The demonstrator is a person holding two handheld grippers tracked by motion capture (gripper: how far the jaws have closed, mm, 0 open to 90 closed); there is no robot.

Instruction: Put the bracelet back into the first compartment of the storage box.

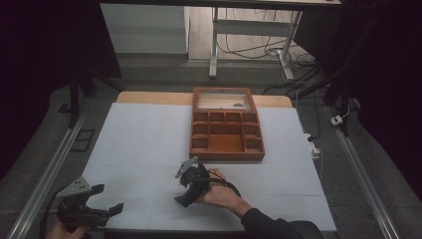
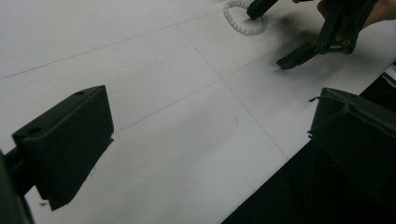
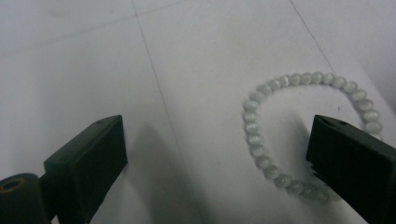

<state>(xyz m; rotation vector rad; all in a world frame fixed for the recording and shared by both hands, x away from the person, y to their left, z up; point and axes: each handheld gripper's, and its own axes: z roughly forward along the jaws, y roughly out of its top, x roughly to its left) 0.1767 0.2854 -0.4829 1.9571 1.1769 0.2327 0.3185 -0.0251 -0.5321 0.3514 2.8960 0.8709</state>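
A bracelet of pale white beads (image 3: pixel 252 135) lies flat on the white table cover (image 3: pixel 187 56). My right gripper (image 3: pixel 217 154) is open and low over it. The bracelet's left arc lies in the gap between the jaws, and the right jaw hides part of its near right side. In the high view a hand holds the right gripper (image 1: pixel 179 188) in front of the wooden box (image 1: pixel 226 144). My left gripper (image 1: pixel 109 197) hovers open at the table's front left corner with nothing in it. The left gripper view looks past its own gripper (image 2: pixel 210 135) to the bracelet (image 2: pixel 232 18) and the right gripper (image 2: pixel 270 37).
The wooden box has several small compartments and a raised glass lid (image 1: pixel 222 99), and stands at the middle back of the white cover (image 1: pixel 139 139). Metal rails (image 1: pixel 45 174) run along both table sides. A desk frame and cables (image 1: pixel 249 50) lie beyond the table.
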